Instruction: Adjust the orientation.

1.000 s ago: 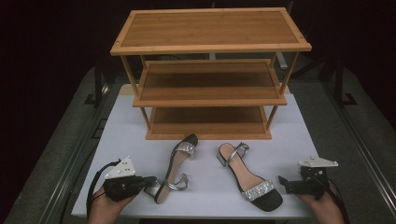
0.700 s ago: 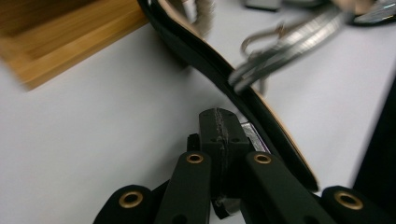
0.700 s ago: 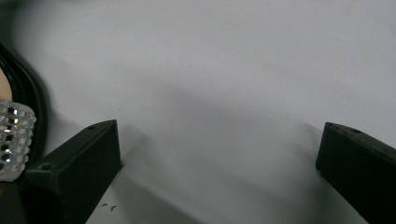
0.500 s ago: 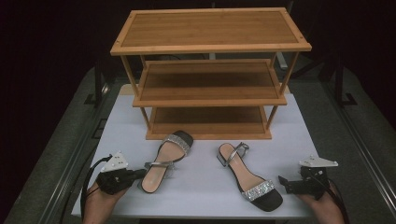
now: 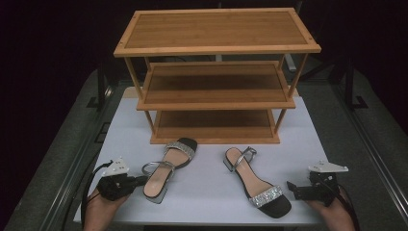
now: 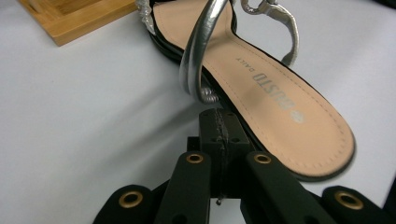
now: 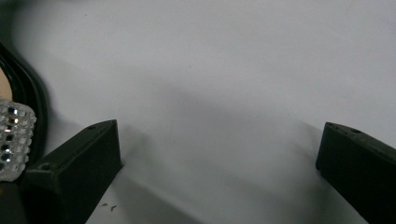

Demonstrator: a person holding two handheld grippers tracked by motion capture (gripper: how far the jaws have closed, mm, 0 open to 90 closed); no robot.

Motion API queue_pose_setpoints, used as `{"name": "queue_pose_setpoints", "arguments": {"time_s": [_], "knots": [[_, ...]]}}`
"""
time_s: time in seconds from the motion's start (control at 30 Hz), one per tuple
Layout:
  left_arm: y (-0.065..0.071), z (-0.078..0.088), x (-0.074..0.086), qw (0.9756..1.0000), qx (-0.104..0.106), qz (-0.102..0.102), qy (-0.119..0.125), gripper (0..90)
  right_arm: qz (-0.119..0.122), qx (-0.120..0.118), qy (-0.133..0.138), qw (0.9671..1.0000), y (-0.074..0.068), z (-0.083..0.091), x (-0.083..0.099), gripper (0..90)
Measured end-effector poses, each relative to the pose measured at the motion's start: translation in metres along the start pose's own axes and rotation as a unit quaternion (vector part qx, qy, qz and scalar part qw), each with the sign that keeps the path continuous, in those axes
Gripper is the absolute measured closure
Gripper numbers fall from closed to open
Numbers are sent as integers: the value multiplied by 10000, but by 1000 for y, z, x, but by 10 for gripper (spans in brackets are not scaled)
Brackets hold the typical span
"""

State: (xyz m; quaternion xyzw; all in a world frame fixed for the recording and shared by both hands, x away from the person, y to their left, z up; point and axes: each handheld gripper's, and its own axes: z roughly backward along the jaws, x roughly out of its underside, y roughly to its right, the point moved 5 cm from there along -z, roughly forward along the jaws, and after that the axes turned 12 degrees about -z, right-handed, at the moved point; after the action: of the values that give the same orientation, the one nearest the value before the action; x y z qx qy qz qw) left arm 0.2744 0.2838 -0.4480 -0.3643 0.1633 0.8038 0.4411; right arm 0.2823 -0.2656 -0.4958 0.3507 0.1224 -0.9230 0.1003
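Two black sandals with rhinestone toe straps and silver ankle straps stand on the white table. The left sandal rests upright on its sole, toe toward the rack. My left gripper lies at its heel end. In the left gripper view its jaws are shut against each other, tips at the sandal's edge just below the silver strap, with nothing seen pinched. The right sandal points its toe at the front right. My right gripper sits beside that toe, open, bare table between its jaws; the rhinestone strap shows at left.
A three-tier bamboo shoe rack stands at the back of the table, its shelves bare; its bottom corner shows in the left gripper view. Dark floor and metal rails flank the table on both sides.
The left sandal went from lying on its side to standing on its sole and shifted left. My left gripper moved left and a little down with it. The right gripper stayed put.
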Motion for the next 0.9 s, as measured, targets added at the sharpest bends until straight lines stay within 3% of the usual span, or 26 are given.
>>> {"name": "queue_pose_setpoints", "arguments": {"time_s": [0.17, 0.3, 0.43, 0.57, 0.9], "knots": [[5, 17, 9, 9998, 46, 110, 155, 844, 1, 0, 2, 10000, 0, 0, 0, 0], [13, 25, 16, 9993, 206, 120, 280, 836, 1, 0, 7, 10000, 0, 0, 0, 0], [18, 18, 15, 9994, 269, 16, 201, 836, -2, 0, -3, 10000, 0, 0, 0, 0], [19, 16, 14, 9992, 304, 39, 256, 855, -1, -2, 2, 10000, 0, 0, 0, 0], [35, 7, 5, 9971, 688, -120, 306, 872, 5, 2, 4, 10000, 0, 0, 0, 0]]}}
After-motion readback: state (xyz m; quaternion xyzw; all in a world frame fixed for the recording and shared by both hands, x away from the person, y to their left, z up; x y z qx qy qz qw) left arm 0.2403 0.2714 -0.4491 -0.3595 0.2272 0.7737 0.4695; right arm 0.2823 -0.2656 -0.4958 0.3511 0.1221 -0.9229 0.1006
